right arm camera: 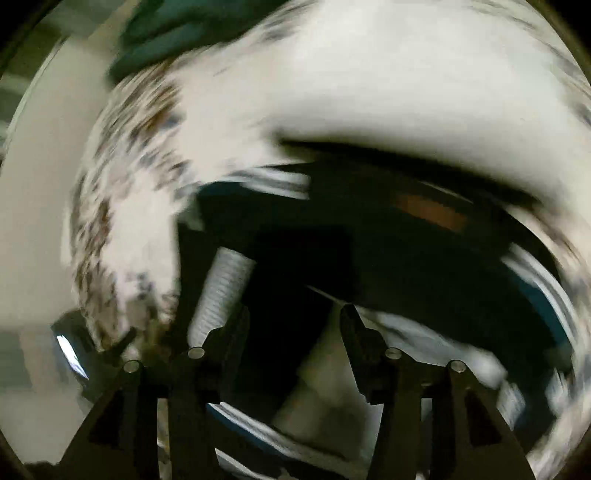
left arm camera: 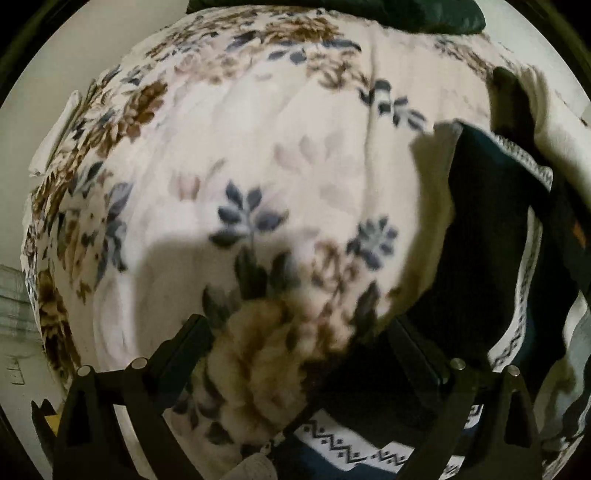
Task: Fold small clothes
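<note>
Folding stage: early by my judgement; the dark navy garment with a white patterned band point(left arm camera: 491, 236) lies rumpled and unfolded, no neat fold visible.
Garment place: on the floral fleece blanket point(left arm camera: 229, 155), at the right side of the left wrist view, reaching down under that gripper.
Left to do: flatten it, fold it, set it aside.
Left gripper point(left arm camera: 306, 354): fingers spread wide, nothing between them; it hovers low over the blanket, just beside the garment's edge.
Right gripper point(right arm camera: 288, 332): fingers apart, pointed into the dark cloth point(right arm camera: 369, 236); heavy blur, so whether a tip touches fabric I cannot tell.
Other cloth: a dark green piece point(left arm camera: 332, 11) at the blanket's far edge.
</note>
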`<state>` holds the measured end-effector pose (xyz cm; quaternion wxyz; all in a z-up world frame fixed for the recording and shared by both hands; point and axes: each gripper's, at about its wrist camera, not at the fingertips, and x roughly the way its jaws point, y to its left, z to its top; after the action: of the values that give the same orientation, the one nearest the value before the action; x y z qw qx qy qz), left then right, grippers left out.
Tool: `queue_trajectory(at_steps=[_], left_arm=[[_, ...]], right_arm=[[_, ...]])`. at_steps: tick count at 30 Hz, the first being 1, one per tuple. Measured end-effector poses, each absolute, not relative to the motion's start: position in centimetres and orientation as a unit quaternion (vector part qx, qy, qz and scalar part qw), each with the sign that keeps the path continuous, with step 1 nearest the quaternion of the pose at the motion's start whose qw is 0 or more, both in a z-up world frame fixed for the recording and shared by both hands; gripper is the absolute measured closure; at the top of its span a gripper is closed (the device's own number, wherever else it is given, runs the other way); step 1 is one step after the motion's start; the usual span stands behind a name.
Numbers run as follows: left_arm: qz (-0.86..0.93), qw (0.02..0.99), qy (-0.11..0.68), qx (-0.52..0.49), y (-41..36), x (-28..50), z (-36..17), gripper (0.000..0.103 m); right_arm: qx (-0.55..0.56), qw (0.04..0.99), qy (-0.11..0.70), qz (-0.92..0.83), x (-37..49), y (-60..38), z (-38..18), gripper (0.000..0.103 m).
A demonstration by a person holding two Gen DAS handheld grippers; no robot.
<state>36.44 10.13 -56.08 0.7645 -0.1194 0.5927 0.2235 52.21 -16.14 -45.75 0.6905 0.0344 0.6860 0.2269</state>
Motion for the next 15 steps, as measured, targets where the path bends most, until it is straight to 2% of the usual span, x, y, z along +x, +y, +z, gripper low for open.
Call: queue_trajectory(at_steps=[7, 8, 9, 15], left_arm=[[0.23, 0.75, 0.605, -0.134, 10.6, 35.5, -57.5, 0.004], [0.231, 0.749, 0.606, -0.136, 10.6, 35.4, -57.6, 0.004], [0.23, 0.749, 0.606, -0.139, 10.7, 35.3, -57.8, 0.004], [0.23, 0.749, 0.606, -0.141, 10.7, 35.3, -58.5, 0.004]], right_arm=[[-0.004, 0.612, 0.728, 0.308, 56.2, -5.1, -51.9, 0.049], [-0.012, 0.606, 0.73, 0.315, 56.1, -4.5, -52.3, 0.066], [-0.017, 0.603, 0.729, 0.324, 56.0, -4.0, -52.5, 0.095], [0.0, 0.663, 0.697, 0.274, 57.6, -5.3, -50.8, 0.099]])
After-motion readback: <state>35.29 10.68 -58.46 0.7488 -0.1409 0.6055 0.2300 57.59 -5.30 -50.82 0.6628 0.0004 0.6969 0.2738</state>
